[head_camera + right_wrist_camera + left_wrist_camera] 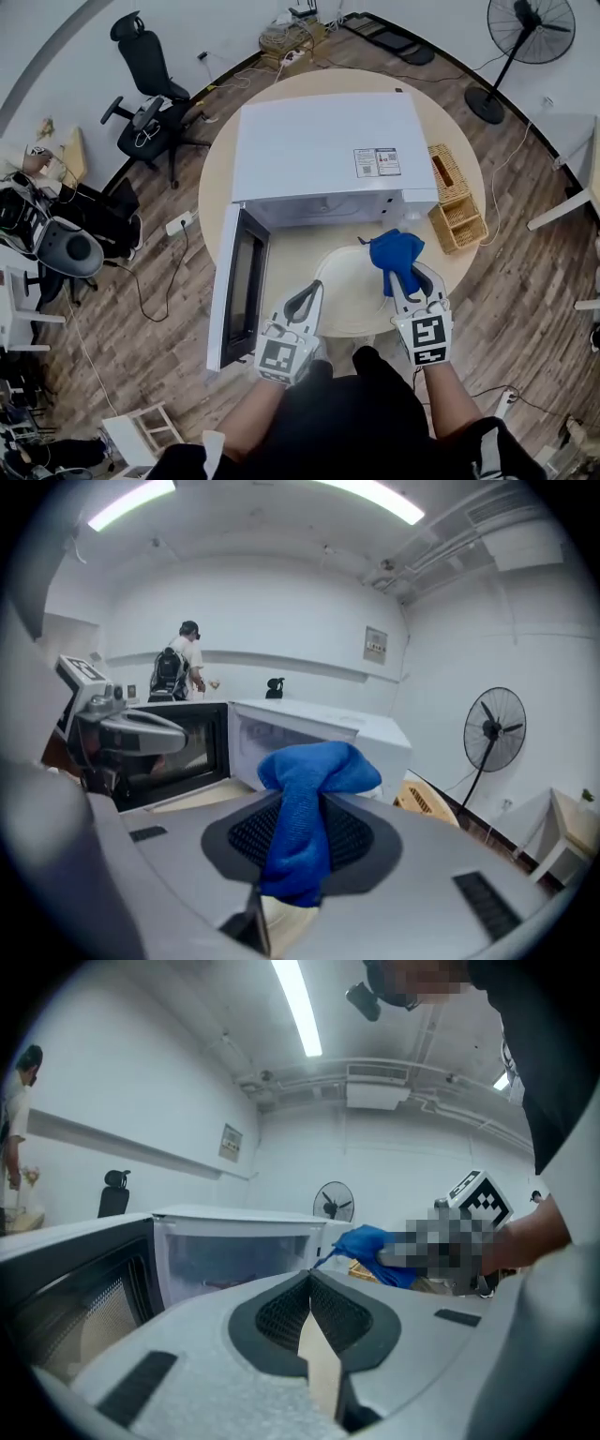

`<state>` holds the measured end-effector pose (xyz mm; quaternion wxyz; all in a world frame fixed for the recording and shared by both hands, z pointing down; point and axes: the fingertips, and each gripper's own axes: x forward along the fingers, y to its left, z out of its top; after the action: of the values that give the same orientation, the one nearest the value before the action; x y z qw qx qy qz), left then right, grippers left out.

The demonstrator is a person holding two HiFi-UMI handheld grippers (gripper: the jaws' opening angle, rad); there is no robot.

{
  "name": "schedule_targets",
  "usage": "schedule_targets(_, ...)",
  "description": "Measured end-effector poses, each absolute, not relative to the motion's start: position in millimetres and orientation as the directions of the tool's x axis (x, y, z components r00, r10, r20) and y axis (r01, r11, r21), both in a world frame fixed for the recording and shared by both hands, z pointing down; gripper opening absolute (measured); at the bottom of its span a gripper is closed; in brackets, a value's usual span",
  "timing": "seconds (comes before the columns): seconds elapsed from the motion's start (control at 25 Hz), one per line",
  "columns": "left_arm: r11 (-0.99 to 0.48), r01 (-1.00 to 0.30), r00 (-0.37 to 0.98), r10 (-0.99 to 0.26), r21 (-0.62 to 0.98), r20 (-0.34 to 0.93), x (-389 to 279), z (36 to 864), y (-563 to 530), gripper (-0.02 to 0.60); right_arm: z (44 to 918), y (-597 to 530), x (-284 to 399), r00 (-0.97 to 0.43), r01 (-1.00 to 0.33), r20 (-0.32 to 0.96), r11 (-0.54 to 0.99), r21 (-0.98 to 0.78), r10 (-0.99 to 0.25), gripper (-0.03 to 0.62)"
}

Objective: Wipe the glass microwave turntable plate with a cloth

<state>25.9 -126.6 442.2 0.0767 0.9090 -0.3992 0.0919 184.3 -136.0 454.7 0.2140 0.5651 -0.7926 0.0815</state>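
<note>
Task item: glass plate (352, 298) lies flat on table (220, 178), outside microwave (323, 141), just in front of its open cavity. Judged set there so the whole face can be reached.
Door (234, 281): swung wide to L, away from the work area.
Cloth (394, 251): blue, bunched. Loose end sticks out past the fingertips, over plate's far-R part.
R gripper (305, 803): fingers clamped on cloth at mid-fold. Judged a firm pinch so it won't slip when dragged. Sits at plate's R edge. Cloth contact w/ glass not confirmed.
L gripper (309, 1279): fingers together, nothing seen betw. them. Tips at plate's L rim, judged placed there to steady plate vs sliding. Touching or just beside: cannot tell.
Step in hand: judged start of wipe. Cloth needs to go down onto the glass.
Risk: smooth plate may skate on table if not steadied.
Other: wicker baskets (455, 202) beside microwave's R side, apart from plate.
</note>
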Motion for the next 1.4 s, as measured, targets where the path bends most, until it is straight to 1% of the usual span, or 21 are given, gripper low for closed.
schedule_targets(0.24, -0.663, -0.748, 0.66, -0.74, 0.025, 0.132, 24.9, 393.1, -140.4, 0.006, 383.6, -144.6, 181.7, -0.281, -0.938, 0.259, 0.322, 0.13, -0.924, 0.103)
schedule_targets(0.48, -0.664, -0.747, 0.663, -0.747, -0.011, 0.061, 29.9, 355.3, -147.8, 0.006, 341.7, -144.6, 184.5, -0.28, -0.94, 0.155, 0.304, 0.159, -0.947, 0.099)
schedule_targets(0.72, -0.673, -0.739, 0.673, -0.74, -0.027, 0.028, 41.6, 336.0, -146.6, 0.006, 326.5, -146.6, 197.5, -0.25, -0.952, 0.121, 0.267, 0.152, -0.961, 0.089)
schedule_targets(0.92, -0.675, -0.736, 0.675, -0.737, -0.049, 0.019, 42.1, 331.5, -146.6, 0.006, 317.5, -149.8, 195.7, -0.252, -0.951, 0.094, 0.264, 0.16, -0.963, 0.089)
schedule_targets(1.4, -0.67, -0.741, 0.67, -0.742, -0.038, 0.001, 42.7, 323.7, -148.2, 0.006, 316.5, -147.1, 188.7, -0.258, -0.949, 0.087, 0.269, 0.165, -0.962, 0.089)
